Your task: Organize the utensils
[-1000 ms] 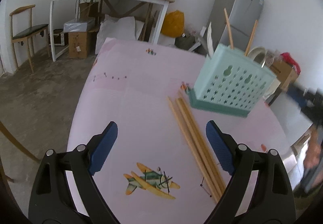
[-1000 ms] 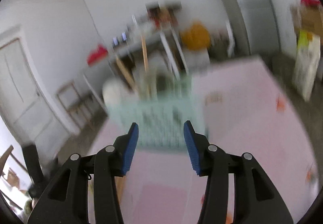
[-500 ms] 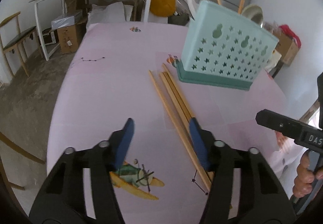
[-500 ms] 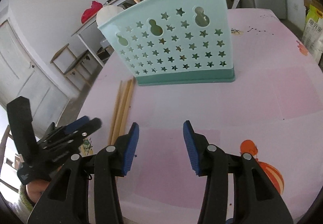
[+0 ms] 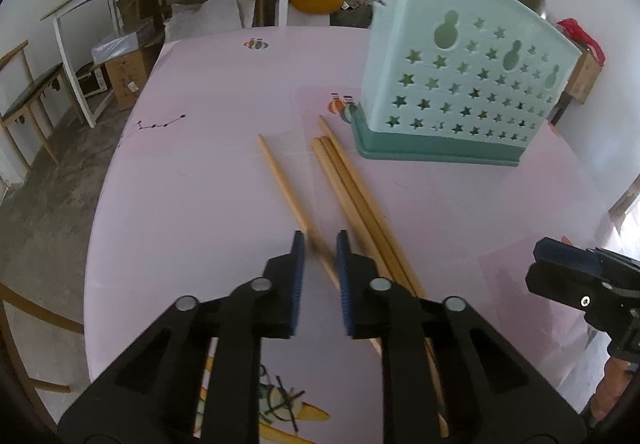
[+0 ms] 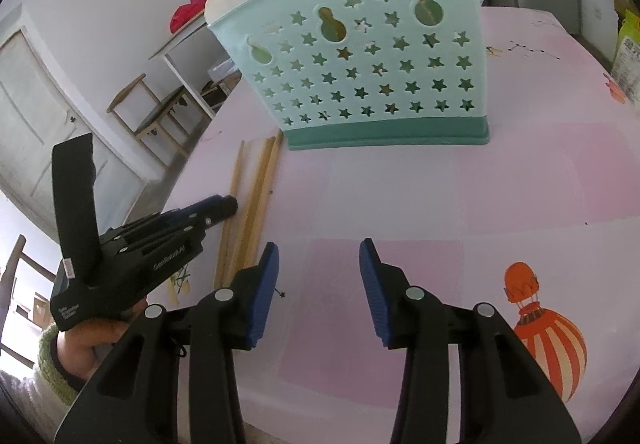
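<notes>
Chopsticks (image 5: 344, 187) lie loose on the counter (image 5: 192, 179) beside the half-filled holder (image 5: 460, 83); left gripper (image 5: 320, 248) closing around one, right gripper (image 6: 318, 264) apart, empty.

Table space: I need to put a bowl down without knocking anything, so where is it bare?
Bare cloth lies in front of the basket, between its base and the right claw, across to the balloon print. The far-left side by the constellation print is free too. It is crowded beside the basket's left end, where the chopsticks lie and the left claw is closing around one.
</notes>
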Motion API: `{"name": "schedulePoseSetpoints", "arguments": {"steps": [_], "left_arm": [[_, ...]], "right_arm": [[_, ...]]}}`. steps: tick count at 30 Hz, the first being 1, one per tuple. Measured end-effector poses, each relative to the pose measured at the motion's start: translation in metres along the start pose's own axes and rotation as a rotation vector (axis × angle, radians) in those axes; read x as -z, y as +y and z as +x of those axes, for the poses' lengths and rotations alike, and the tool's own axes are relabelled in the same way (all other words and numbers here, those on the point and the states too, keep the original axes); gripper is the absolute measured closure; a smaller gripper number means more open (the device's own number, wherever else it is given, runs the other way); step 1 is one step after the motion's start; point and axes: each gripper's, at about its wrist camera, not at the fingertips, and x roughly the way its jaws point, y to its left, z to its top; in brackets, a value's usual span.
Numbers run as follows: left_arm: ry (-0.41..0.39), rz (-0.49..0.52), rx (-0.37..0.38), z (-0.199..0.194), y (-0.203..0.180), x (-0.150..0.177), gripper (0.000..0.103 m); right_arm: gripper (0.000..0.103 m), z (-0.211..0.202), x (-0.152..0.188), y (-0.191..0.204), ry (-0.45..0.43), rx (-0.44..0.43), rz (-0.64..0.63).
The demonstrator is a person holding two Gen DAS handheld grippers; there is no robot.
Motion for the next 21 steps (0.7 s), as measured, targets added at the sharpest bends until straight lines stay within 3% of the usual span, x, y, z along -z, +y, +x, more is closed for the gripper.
{"name": "schedulePoseSetpoints", "arguments": {"steps": [10,14,21], "left_arm": [[0.000,-0.052,-0.027,-0.019,0.018,0.018,0.098],[-0.001,-0.066,-0.026,-0.025,0.022,0.026,0.098],[0.000,-0.082,-0.006,-0.025,0.028,0.026,0.098]], "right_arm": [[0.074,0.031,-0.009,0.032,0.064,-0.068,-0.084],[0.083,0.046,-0.010,0.041,0.098,-0.064,-0.102],[0.089,0.060,-0.013,0.047,0.129,-0.061,-0.112]]}}
